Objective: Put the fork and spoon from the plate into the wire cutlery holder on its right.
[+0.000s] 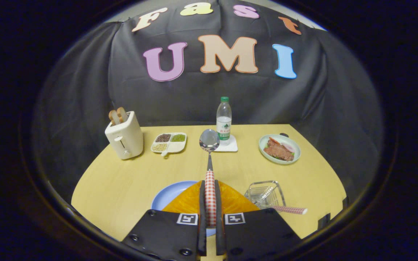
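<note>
My gripper point(210, 195) is shut on the red-and-white checked handle of the spoon point(209, 152), which points straight ahead with its shiny bowl raised above the table. Below the fingers lies the light blue plate point(165, 197) with an orange napkin point(191, 201) on it. Just right of the fingers stands the wire cutlery holder point(265, 194). The fork point(289, 209) rests in it, its checked handle sticking out to the right.
Along the back of the yellow table point(122, 181) stand a white toaster point(125, 136) with bread, a divided dish of beans point(169, 142), a water bottle point(224, 119) on a white coaster and a green plate of meat point(279, 148).
</note>
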`<state>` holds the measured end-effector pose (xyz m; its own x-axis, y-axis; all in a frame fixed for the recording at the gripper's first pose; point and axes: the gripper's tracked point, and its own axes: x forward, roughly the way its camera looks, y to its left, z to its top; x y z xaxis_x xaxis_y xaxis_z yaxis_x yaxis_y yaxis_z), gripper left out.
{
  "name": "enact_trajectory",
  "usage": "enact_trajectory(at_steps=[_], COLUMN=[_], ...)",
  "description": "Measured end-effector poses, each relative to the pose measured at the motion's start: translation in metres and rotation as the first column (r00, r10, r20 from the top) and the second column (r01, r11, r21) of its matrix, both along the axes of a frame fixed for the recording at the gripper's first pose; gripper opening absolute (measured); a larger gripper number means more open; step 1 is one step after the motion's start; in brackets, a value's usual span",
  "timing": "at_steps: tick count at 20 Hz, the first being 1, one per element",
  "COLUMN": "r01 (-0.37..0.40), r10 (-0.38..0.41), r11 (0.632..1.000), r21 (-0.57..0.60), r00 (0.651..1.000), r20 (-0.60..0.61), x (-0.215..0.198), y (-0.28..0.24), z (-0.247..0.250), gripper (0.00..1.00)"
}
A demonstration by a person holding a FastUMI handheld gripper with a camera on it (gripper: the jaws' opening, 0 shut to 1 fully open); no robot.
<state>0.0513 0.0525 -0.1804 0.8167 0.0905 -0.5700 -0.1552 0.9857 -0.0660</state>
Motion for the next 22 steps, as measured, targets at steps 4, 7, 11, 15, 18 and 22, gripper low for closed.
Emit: enact_trajectory(at_steps=[4, 7, 11, 15, 18, 22], r01=[0.015, -0.007, -0.028, -0.056, -0.077, -0.119], r10=[-0.016, -0.001, 0.004, 0.011, 0.009, 0.003], r11=[1.000, 0.998, 0.994, 0.992, 0.990, 0.980], r21=[-0.023, -0.061, -0.110, -0.117, -0.122, -0.158], r00=[0.999, 0.993, 0.977, 0.936, 0.878, 0.808], r20=[-0.039, -0.116, -0.211, -0.353, -0.479, -0.589], x=[0.004, -0.005, -0.015, -0.034, -0.047, -0.049], y=[-0.043, -0.071, -0.099, -0.112, -0.118, -0.131], z=[0.021, 0.022, 0.019, 0.001, -0.009, -0.018], gripper=[0.13, 0.13, 0.13, 0.13, 0.13, 0.13])
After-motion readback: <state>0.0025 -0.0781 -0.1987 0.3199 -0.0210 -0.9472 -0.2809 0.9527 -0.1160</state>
